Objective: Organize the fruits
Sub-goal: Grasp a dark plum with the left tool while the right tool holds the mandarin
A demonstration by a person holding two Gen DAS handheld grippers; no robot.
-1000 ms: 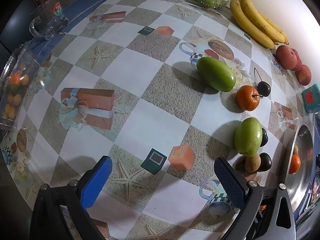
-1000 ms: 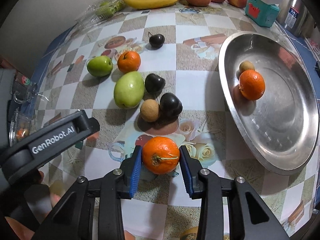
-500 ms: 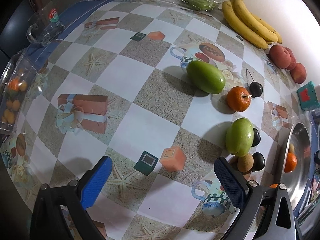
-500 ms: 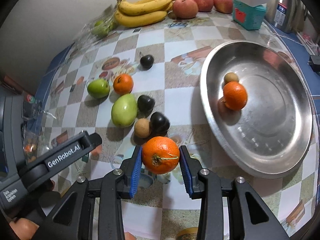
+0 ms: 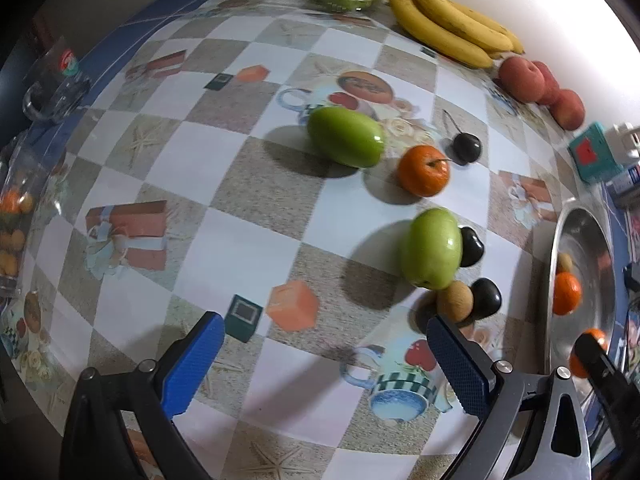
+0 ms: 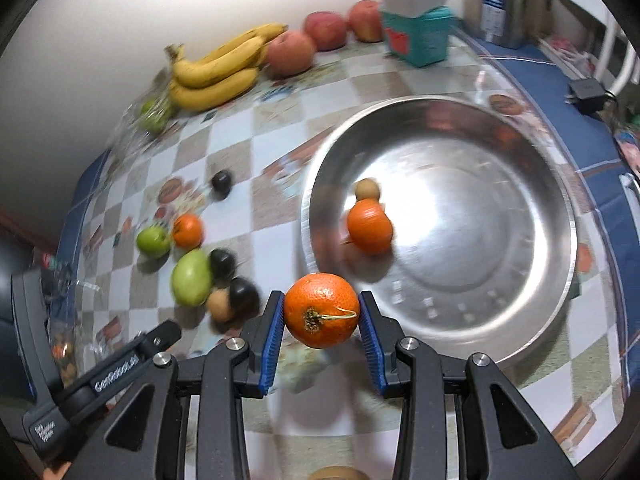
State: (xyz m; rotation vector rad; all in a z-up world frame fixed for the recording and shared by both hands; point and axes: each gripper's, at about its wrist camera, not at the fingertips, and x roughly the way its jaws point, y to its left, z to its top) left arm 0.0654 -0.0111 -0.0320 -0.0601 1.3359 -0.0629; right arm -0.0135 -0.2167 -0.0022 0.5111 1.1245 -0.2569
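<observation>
While the right gripper [image 6: 321, 316] clamps an orange [image 6: 321, 310] between its blue pads, above the near rim of the metal bowl [image 6: 500, 184], the left gripper [image 5: 320, 360] hangs wide apart and empty over the checkered tablecloth [image 5: 256, 208].

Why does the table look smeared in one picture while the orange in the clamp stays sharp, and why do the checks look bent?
Right wrist view: the held orange rides with the camera between the right gripper pads, so it stays crisp, while the steel basin and table fruit blur with motion. Left wrist view: milder blur; the fisheye lens curves the checked tablecloth, and the bananas sit near a glaring wall.
</observation>
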